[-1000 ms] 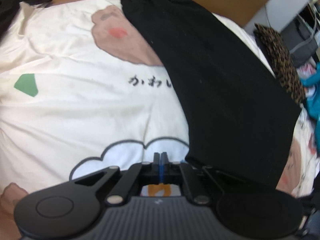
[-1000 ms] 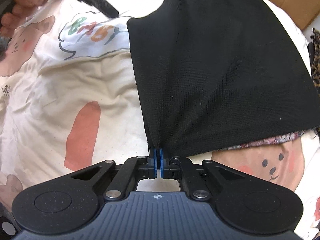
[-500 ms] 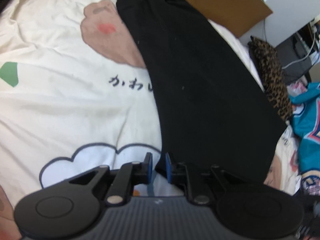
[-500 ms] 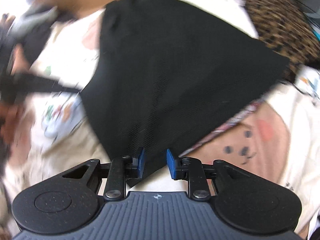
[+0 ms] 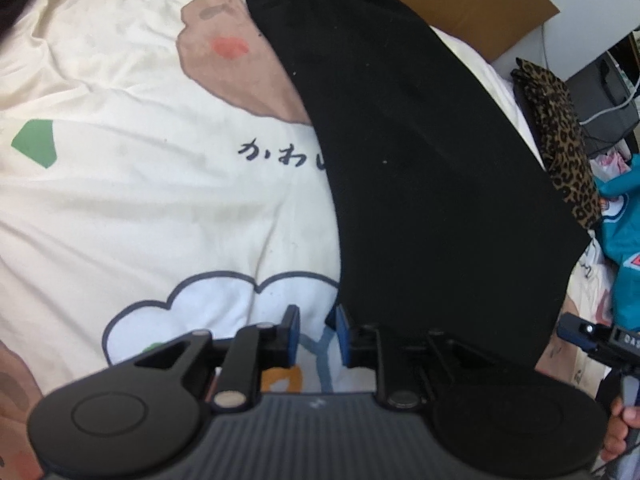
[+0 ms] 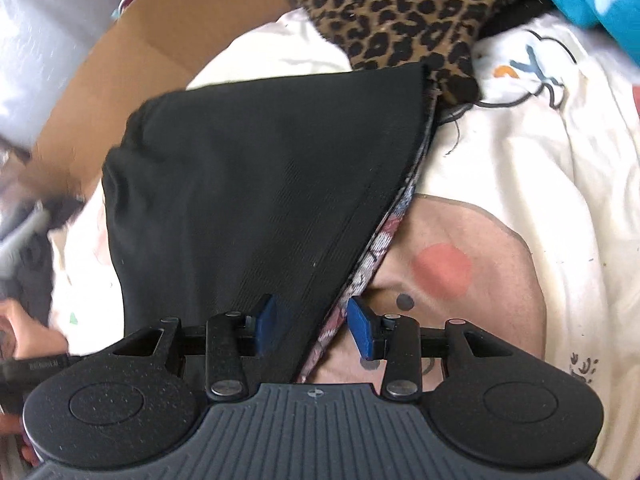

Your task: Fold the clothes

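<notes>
A: Step in hand? We see the black knit garment (image 5: 420,168) lying folded flat on the cream cartoon-print bedsheet (image 5: 120,208), from twelve to four o'clock.

B: Release. The left gripper (image 5: 314,334) and right gripper (image 6: 314,326) show fingers spread, pinching nothing. Next we regrip an edge for another fold.

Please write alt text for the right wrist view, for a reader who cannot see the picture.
The open right gripper hovers over the near corner of a folded black garment lying on a cream cartoon-print bedsheet, its blue pads apart and gripping nothing. A patterned fabric edge shows under the garment; a leopard-print cloth and cardboard lie beyond.
</notes>
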{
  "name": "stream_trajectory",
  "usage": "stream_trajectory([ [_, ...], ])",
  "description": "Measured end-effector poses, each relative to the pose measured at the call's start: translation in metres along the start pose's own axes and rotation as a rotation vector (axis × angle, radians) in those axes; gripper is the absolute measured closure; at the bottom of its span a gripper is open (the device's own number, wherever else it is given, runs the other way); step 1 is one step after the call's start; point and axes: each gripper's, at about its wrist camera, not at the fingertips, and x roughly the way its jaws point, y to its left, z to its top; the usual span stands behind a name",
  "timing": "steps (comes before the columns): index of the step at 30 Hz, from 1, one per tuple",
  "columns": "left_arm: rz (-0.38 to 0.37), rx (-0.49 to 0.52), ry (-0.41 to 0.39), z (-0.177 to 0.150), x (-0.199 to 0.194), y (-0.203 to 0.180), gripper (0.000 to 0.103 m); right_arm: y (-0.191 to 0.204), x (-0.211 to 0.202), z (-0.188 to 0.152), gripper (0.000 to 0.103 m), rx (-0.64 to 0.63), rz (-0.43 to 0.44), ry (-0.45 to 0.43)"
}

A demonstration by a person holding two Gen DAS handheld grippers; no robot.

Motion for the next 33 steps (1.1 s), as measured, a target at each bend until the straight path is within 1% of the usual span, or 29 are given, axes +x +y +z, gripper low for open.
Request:
stream_trajectory([
  [3, 0.002, -0.003, -0.006, 0.002, -0.004, -0.002, 0.083, -0.006, 0.002, 0.002, 0.056, 0.042, 0.022, -0.015],
  [7, 0.005, -0.002, -0.011, 0.006, -0.009, -0.006, 0.083, -0.008, 0.004, 0.004, 0.056, 0.054, 0.061, -0.029],
  [10, 0.007, 0.002, -0.014, 0.007, -0.013, -0.010, 0.083, -0.011, 0.004, 0.006, 0.056, 0.062, 0.056, -0.031],
  [15, -0.003, -0.013, -0.011, 0.003, -0.015, -0.019, 0.082, -0.026, 0.016, 0.004, 0.057, 0.147, 0.055, -0.006],
  [22, -0.019, -0.037, -0.005, -0.005, -0.018, -0.030, 0.081, -0.046, 0.027, -0.001, 0.059, 0.283, 0.150, -0.039],
  [23, -0.021, -0.040, -0.004, -0.006, -0.018, -0.032, 0.081, -0.047, 0.028, -0.002, 0.065, 0.297, 0.160, -0.042],
  [24, -0.024, -0.043, -0.003, -0.007, -0.019, -0.034, 0.081, -0.049, 0.028, -0.003, 0.074, 0.310, 0.170, -0.045],
  [26, -0.026, -0.047, 0.002, -0.011, -0.018, -0.036, 0.081, -0.050, 0.027, -0.004, 0.080, 0.324, 0.182, -0.045],
  [28, -0.027, -0.047, 0.008, -0.014, -0.017, -0.037, 0.081, -0.049, 0.021, -0.004, 0.083, 0.334, 0.187, -0.054],
  [33, -0.032, -0.044, 0.017, -0.017, -0.017, -0.040, 0.081, -0.048, 0.011, -0.005, 0.084, 0.354, 0.196, -0.066],
])
